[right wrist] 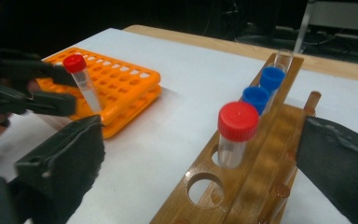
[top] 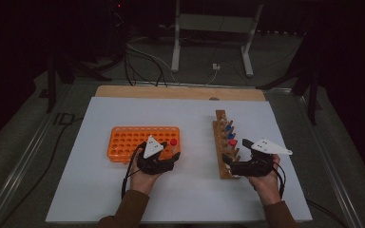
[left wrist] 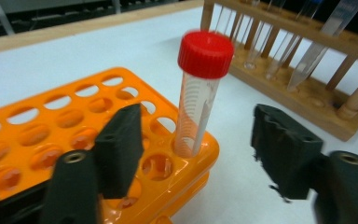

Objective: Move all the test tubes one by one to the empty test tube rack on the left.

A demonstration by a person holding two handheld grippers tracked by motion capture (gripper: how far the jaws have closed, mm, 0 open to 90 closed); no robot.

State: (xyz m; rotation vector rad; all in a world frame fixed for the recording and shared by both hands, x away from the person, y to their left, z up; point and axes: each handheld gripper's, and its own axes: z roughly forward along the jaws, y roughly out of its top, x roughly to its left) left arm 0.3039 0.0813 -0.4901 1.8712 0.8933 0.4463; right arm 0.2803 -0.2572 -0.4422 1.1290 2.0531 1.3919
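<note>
A red-capped tube (left wrist: pixel 198 98) stands in the orange rack's (left wrist: pixel 51 121) corner hole between the open, non-touching jaws of the left gripper (left wrist: pixel 205 144), while the right gripper (right wrist: pixel 200 172), jaws wide, straddles the wooden rack's (right wrist: pixel 242 182) next red-capped tube (right wrist: pixel 235 133).

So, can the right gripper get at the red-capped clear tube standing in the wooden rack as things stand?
Probably yes: the right gripper has its jaws open wide, and the red-capped clear tube stands in the wooden rack between and just ahead of them, nothing in between.

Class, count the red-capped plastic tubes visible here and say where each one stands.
2. One red-capped plastic tube stands in the orange plastic rack's corner hole; the other stands in the wooden rack.
</note>
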